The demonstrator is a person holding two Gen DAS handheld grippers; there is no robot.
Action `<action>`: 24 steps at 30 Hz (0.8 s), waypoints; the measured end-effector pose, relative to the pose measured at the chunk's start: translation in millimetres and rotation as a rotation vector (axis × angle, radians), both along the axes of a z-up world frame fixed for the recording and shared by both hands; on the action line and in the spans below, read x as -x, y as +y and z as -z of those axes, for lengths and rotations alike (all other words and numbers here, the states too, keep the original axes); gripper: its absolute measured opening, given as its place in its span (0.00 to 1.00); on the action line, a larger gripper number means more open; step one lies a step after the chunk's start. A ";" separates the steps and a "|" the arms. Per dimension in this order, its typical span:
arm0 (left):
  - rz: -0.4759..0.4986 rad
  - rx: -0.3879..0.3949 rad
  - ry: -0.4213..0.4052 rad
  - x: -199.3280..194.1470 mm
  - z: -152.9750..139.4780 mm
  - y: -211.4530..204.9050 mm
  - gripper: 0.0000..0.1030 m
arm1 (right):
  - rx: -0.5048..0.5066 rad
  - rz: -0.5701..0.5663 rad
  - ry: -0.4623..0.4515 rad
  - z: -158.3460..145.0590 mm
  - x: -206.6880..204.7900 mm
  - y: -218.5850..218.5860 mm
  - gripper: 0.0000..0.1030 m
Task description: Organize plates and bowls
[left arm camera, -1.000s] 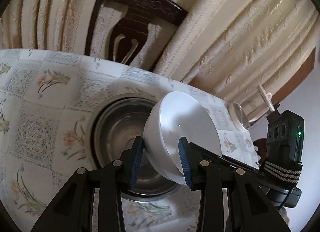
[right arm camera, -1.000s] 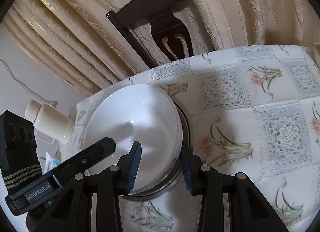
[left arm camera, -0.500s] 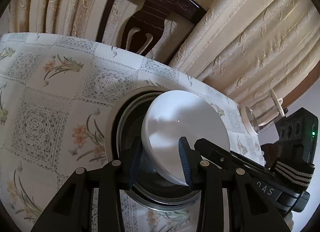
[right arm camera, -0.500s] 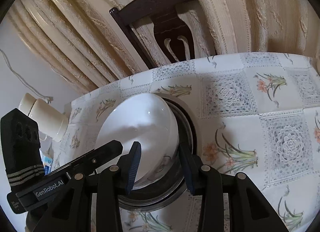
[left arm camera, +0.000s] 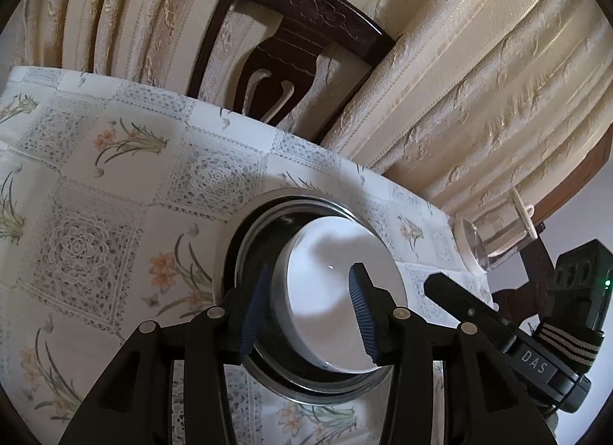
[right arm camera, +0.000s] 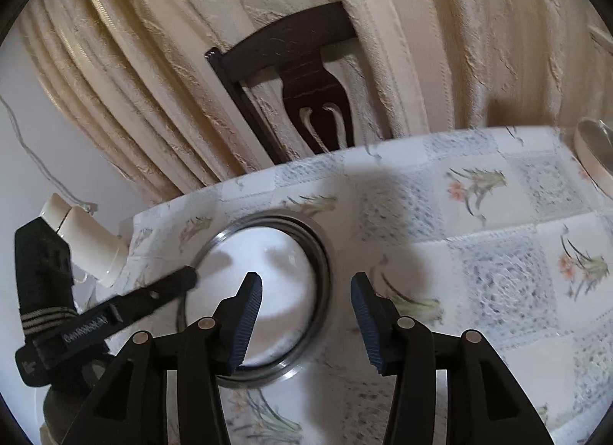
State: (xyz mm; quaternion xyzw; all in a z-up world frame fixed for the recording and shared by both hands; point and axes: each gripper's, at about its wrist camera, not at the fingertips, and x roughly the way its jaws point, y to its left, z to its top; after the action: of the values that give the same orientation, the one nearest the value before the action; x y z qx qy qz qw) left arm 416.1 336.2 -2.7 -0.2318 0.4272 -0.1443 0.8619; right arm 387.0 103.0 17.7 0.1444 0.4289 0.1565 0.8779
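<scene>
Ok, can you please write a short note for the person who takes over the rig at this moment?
Left gripper: fingers straddle the white bowl rim, one inside and one outside; I cannot tell whether it clamps.
Right gripper: open, holding nothing, above the edge of the steel bowl.
Things: white bowl is inside the steel bowl, on the tablecloth.
Done: bowls nested.
Left: check the white bowl sits flat, then free the left gripper.

White bowl (left arm camera: 337,291) in a seemingly steel-grey bowl (left arm camera: 245,230) on a floral, lace-patterned tablecloth (left arm camera: 95,215)
</scene>
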 end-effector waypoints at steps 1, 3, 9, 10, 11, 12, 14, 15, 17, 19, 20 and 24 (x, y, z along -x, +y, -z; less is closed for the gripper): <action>-0.004 -0.004 -0.002 0.7 -0.4 0.6 0.46 | -0.007 0.007 0.012 2.7 0.3 -4.4 0.50; -0.010 -0.007 -0.006 1.2 -0.7 2.4 0.50 | -0.027 0.021 0.033 7.3 0.9 -13.3 0.50; -0.017 -0.030 -0.009 5.7 -2.3 2.7 0.55 | -0.056 0.043 0.055 10.6 7.9 -28.0 0.50; -0.017 -0.035 -0.010 6.6 -2.7 2.2 0.55 | -0.059 0.042 0.054 9.8 9.7 -28.6 0.50; -0.016 -0.041 -0.012 7.8 -3.3 1.4 0.55 | -0.061 0.041 0.053 9.2 10.8 -28.6 0.50; -0.017 -0.049 -0.015 8.9 -4.0 0.5 0.55 | -0.063 0.040 0.051 8.4 12.4 -29.1 0.50; -0.021 -0.075 -0.029 11.9 -6.3 -1.9 0.56 | -0.068 0.038 0.049 7.2 15.6 -30.1 0.51; -0.026 -0.101 -0.044 14.2 -8.3 -4.1 0.57 | -0.071 0.039 0.048 7.2 17.0 -30.6 0.52; -0.036 -0.145 -0.074 18.7 -11.6 -7.5 0.60 | -0.074 0.041 0.048 7.9 18.9 -31.3 0.54; -0.047 -0.191 -0.105 22.9 -13.4 -10.6 0.62 | -0.076 0.042 0.051 9.7 19.3 -32.7 0.54; -0.050 -0.207 -0.116 24.4 -13.7 -11.8 0.62 | -0.077 0.044 0.055 11.1 19.2 -33.0 0.54; -0.044 -0.241 -0.143 26.4 -11.0 -17.6 0.64 | -0.076 0.048 0.066 15.5 18.2 -33.8 0.54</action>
State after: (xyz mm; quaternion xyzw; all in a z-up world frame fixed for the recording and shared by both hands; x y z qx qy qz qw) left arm 389.8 318.6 8.3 -0.1251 0.3736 -0.0891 0.9148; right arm 368.8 69.2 2.1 0.1929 0.4480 0.1469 0.8605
